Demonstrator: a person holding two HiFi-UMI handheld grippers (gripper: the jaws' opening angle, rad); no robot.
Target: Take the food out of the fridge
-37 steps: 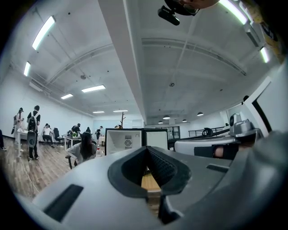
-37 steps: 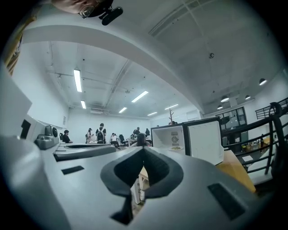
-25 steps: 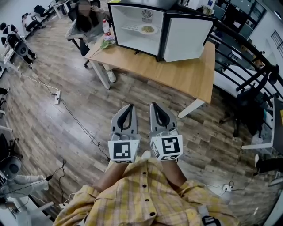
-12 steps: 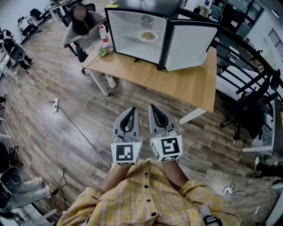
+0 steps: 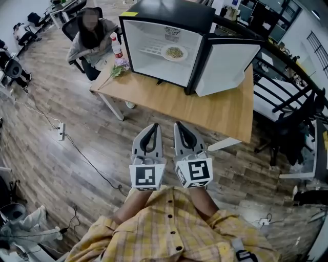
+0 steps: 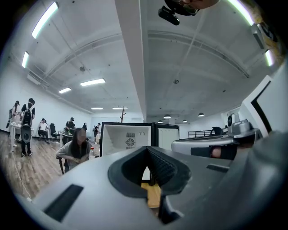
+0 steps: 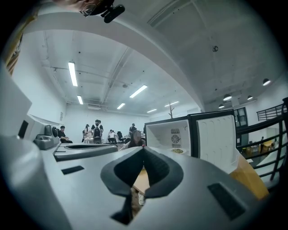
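Hovering side by side short of table (image 5: 205,107): left gripper (image 5: 150,128), right gripper (image 5: 180,125), jaws pressed together, empty. Open fridge (image 5: 169,11) standing on it (plate (image 5: 174,51), maybe noodles, sitting inside).

Wooden table (image 5: 215,110): open fridge (image 5: 166,15) on top (door swung right); bottle (image 5: 117,49), green sprig (image 5: 114,70) at left corner.

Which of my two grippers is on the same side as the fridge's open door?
The right gripper. The fridge door hangs open to the right; the left gripper sits on the side toward the bottle.
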